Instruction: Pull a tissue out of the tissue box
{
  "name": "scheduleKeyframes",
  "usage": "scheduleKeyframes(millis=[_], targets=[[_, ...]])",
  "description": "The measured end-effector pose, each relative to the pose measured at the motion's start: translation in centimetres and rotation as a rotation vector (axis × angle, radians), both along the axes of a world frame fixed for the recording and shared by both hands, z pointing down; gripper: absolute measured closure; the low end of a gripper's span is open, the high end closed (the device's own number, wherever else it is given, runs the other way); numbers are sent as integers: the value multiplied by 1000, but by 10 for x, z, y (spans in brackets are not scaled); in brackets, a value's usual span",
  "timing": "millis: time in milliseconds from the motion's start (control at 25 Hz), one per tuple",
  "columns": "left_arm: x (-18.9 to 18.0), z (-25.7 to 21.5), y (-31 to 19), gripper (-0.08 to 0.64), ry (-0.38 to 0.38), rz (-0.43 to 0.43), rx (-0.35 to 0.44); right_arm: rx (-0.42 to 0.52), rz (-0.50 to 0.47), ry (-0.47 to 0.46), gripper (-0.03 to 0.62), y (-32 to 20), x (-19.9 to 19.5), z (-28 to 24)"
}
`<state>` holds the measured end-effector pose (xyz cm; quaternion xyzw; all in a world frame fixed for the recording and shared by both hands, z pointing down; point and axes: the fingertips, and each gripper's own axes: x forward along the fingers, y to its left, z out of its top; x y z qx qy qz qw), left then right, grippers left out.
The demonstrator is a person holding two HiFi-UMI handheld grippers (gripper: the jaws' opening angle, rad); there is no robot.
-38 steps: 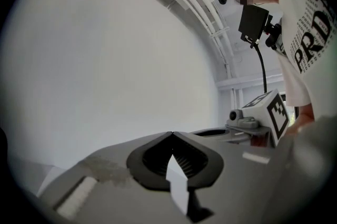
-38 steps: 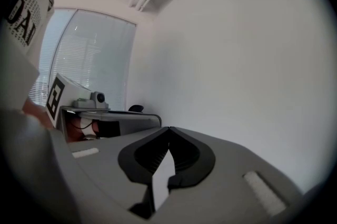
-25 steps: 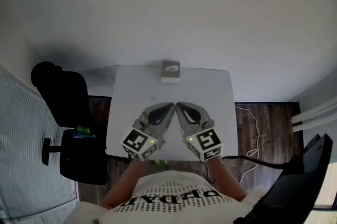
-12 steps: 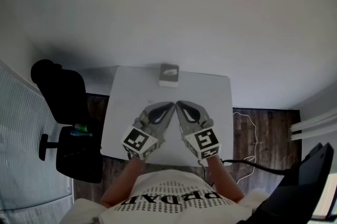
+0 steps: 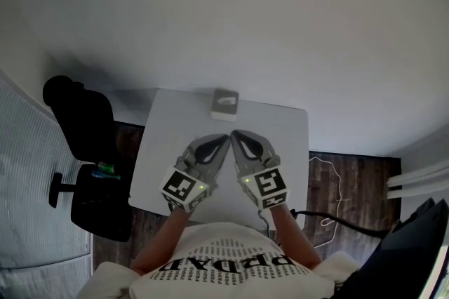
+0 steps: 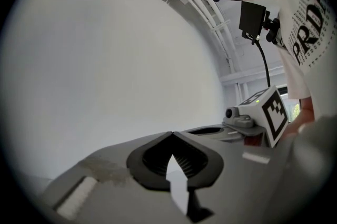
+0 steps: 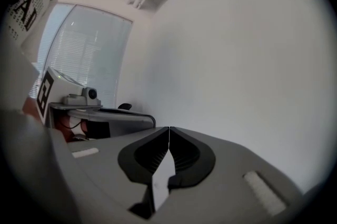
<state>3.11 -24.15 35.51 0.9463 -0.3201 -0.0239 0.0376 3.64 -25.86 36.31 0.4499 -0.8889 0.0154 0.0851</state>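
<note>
The tissue box [image 5: 225, 104] sits at the far edge of the table [image 5: 165, 150], about midway along it; the left gripper [image 5: 222, 142] and right gripper [image 5: 237, 135] hover nearer, tips side by side, well short of it; both are clenched, with nothing between the jaws.

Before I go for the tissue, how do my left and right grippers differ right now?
The left gripper slants toward the right, the right gripper toward the left, so their tips nearly meet. The right gripper's tip sits slightly nearer the tissue box than the left gripper's. Shared: both have jaws shut on nothing, over the table, short of the box.
</note>
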Motion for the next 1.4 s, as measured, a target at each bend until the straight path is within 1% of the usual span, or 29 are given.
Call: scheduleKeyframes(millis=[120,200,480,880,960,1160,1280,1400], targets=[[-1,-3,6,568,0,-2,10,8,3,-2,581,6,0,-4],[-1,-2,2,568,0,0,5,6,9,-1,580,2,0,-2],[0,17,-12,568,-2,5,-27,-20,35,-4,528,-15,6,15],[3,40,-19,568,-8,1,-47,-57,55,2,526,-24,8,39],[3,52,-30,568,-13,-3,-54,-69,59,6,526,-35,9,51],[5,82,-76,568,-26,-16,-70,-113,68,14,526,-81,13,83],[9,89,-96,568,6,-36,-92,-130,70,21,526,-101,16,98],[11,100,-109,568,12,-47,-92,-145,72,25,526,-114,17,112]])
